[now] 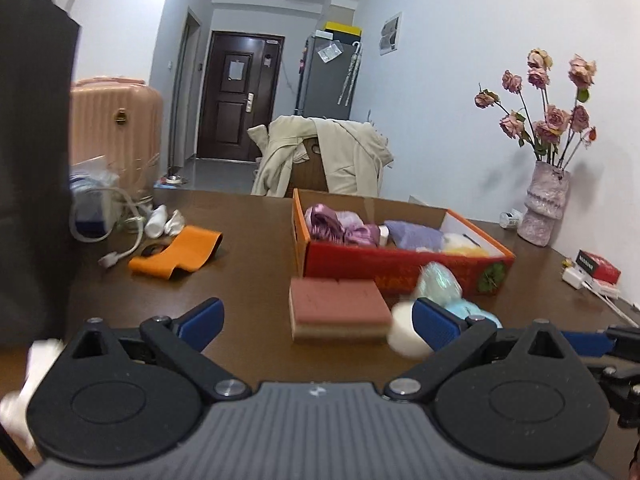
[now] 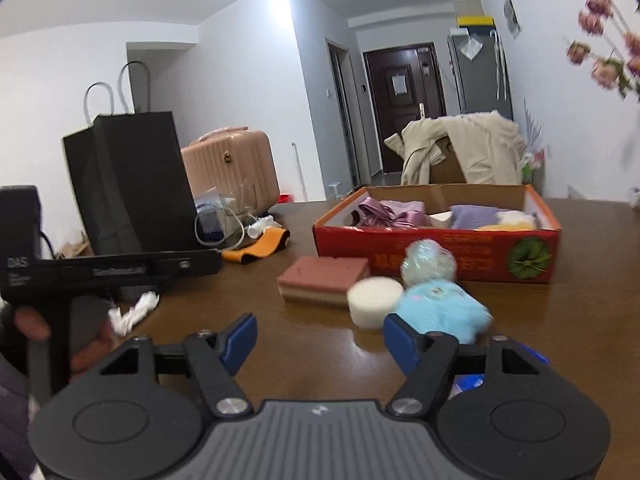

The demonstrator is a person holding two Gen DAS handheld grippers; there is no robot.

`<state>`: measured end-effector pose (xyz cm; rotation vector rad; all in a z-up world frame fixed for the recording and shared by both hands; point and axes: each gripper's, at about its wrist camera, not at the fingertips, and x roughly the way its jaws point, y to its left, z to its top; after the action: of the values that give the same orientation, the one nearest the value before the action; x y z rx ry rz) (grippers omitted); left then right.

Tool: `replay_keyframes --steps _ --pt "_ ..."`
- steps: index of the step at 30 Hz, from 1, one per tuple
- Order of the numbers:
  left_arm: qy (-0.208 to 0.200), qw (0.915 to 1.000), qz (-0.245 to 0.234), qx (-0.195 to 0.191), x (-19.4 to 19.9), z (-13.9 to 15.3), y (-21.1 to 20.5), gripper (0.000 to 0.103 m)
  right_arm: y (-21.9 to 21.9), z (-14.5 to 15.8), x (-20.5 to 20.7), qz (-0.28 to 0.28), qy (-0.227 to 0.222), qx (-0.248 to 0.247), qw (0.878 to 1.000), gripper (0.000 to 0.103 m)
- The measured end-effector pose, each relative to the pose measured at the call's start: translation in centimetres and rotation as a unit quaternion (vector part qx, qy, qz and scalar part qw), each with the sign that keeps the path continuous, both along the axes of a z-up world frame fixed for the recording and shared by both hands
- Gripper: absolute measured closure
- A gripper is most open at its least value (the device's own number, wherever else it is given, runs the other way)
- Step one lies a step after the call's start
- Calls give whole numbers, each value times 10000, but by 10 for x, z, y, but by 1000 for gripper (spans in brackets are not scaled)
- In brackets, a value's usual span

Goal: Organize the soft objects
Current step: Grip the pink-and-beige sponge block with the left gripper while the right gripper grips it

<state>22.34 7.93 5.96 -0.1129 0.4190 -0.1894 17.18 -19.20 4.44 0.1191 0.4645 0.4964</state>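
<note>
A: Pink on top, tan below: the sponge (image 1: 340, 312) lies flat on the table (image 1: 248, 240), just in front of the box (image 1: 400, 268). Where is the rest?

B: Just right of it sits the white puff (image 2: 375, 302), touching or nearly touching the blue plush (image 2: 440, 312). Behind those, against the red box wall, is a shiny mesh ball (image 2: 428, 262).

A: And inside the box?

B: Purple satin cloth (image 1: 340, 226) at the left, a lilac pad (image 1: 416, 234) in the middle, something yellow (image 1: 464, 245) at the right. All soft-looking, all inside the walls.

A: The grippers?

B: The left gripper (image 1: 316, 322) has its jaws spread wide, nothing between them; the sponge lies just ahead of the gap. The right gripper (image 2: 320, 340) is also spread and holds nothing, with the puff and plush just beyond its right finger.

A: Farther out?

B: An orange strap (image 1: 176, 254) and a white cable (image 1: 132, 236) lie at the table's left, near a black bag (image 2: 128, 184). A vase (image 1: 546, 208) of dried roses stands at the right, by the wall. Behind the table, a beige coat (image 1: 328, 156) hangs over a chair.
</note>
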Motion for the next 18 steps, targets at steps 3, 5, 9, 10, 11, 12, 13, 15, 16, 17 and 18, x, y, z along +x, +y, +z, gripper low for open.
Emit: replay_keyframes --steps 3,5,9,10,11,12,13,15,16,17,18 --pt "343 9992 -165 -140 54 -2 4 17 11 5 43 -104 121 201 9997 47" --pt "706 9969 -228 -253 86 -10 3 28 18 5 78 -280 377 354 9983 51" --pt "1376 9855 -420 -898 131 -41 11 50 34 -12 152 -500 965 613 9922 62" --pt "1435 9831 -443 -1044 134 -49 15 54 39 -18 165 -545 1012 565 9918 64" --pt "1470 9815 -446 -1140 137 -57 18 56 44 -23 177 -616 1083 525 9908 65" --pt "1543 9799 -427 -1187 138 -63 21 60 48 -30 187 -635 1167 503 9899 68" --pt "1594 9777 -428 -1300 138 -67 24 64 52 -37 193 -631 1260 492 9888 70" --pt "1579 9754 -440 -1475 137 -70 29 64 57 -49 202 -537 1378 514 9877 73" --pt "1557 9759 -424 -1467 138 -71 29 64 59 -55 204 -552 1429 522 9868 73" --pt "1553 9759 -416 -1476 138 -71 30 64 60 -59 203 -556 1383 552 9873 73" --pt "1560 9754 -417 -1501 138 -71 30 64 59 -60 200 -529 1308 548 9885 73"
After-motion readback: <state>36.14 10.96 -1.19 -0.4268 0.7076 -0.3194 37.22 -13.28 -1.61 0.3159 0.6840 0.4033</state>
